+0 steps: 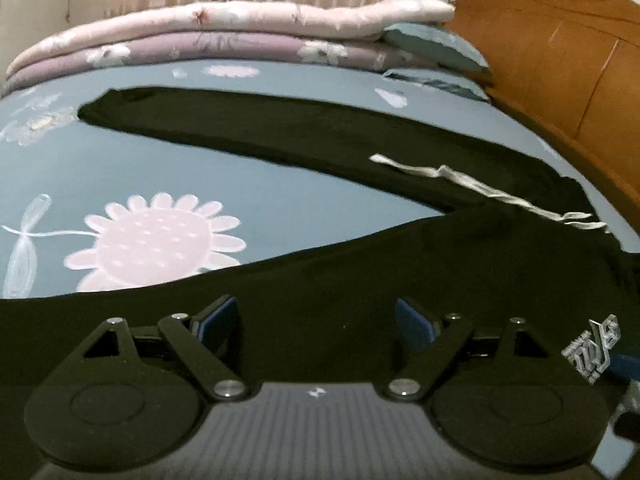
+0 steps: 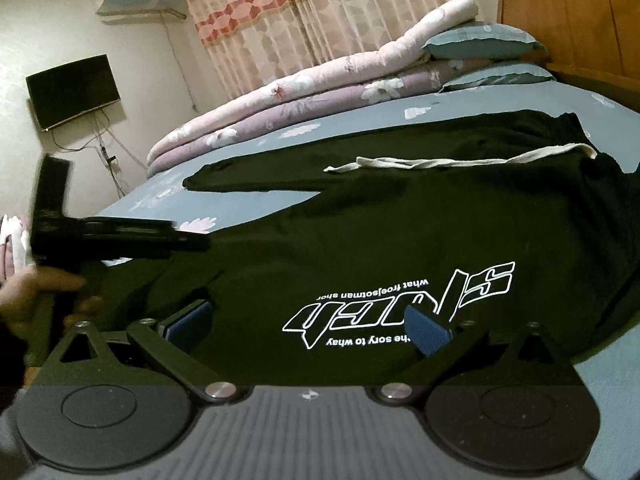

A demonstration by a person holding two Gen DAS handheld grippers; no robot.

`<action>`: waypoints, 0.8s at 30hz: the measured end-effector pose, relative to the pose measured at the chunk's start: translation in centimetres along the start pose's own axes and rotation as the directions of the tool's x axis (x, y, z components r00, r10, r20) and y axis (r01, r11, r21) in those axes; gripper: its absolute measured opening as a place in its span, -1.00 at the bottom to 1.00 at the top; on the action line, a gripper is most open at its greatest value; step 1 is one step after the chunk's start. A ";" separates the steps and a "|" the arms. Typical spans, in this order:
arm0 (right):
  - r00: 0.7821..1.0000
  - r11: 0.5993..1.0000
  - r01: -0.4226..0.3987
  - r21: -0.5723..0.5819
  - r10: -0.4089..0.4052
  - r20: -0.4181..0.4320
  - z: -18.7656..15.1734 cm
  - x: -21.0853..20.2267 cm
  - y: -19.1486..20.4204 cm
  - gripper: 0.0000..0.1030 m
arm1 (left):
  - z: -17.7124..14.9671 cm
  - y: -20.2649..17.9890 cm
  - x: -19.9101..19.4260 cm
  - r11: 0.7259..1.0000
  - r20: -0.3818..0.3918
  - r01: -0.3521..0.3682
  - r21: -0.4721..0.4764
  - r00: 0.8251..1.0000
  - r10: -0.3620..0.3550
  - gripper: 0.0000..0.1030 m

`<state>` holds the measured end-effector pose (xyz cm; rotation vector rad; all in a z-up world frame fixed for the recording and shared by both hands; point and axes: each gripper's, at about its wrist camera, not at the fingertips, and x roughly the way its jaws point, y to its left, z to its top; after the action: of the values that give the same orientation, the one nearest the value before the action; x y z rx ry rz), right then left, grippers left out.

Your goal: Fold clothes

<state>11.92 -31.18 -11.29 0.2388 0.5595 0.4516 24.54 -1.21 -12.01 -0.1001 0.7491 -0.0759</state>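
Note:
Black trousers [image 1: 400, 264] [image 2: 400, 220] lie spread on the blue flowered bed sheet [image 1: 160, 168] [image 2: 240, 204], one leg reaching far left. A white drawstring [image 1: 480, 188] [image 2: 440, 162] trails across the waist area. A white outlined print [image 2: 400, 300] marks the near leg. My left gripper [image 1: 316, 320] is open just above the near leg's dark cloth, with nothing between its blue pads. In the right wrist view the left gripper [image 2: 192, 240] shows side-on, held by a hand [image 2: 24, 292]. My right gripper [image 2: 308, 324] is open over the print, holding nothing.
Folded pink and lilac quilts [image 1: 240, 28] [image 2: 320, 92] and blue pillows [image 1: 436, 44] [image 2: 480, 40] lie along the bed's far side. A wooden headboard [image 1: 560, 60] [image 2: 580, 12] rises on the right. A wall television [image 2: 74, 90] hangs at the left.

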 end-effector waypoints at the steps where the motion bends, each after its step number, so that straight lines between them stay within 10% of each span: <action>1: 1.000 1.000 0.000 0.000 0.000 -0.001 0.0 0.0 0.0 1.00 | 0.1 0.0 0.6 1.000 0.009 -0.015 0.003 1.000 0.015 0.70; 9: 1.000 1.000 0.000 0.020 0.000 -0.015 0.0 0.4 -0.3 1.00 | 2.2 1.3 2.4 0.993 0.012 -0.122 0.009 0.992 0.122 0.71; 24: 0.998 1.000 0.018 0.018 -0.017 -0.061 -0.2 1.3 -0.3 1.00 | -3.8 -1.5 -2.9 1.000 0.030 -0.011 0.027 0.999 0.011 0.72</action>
<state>12.89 -30.76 -12.15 0.2383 0.6253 0.4382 19.78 -2.66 -12.64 -0.0712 0.7186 -0.0738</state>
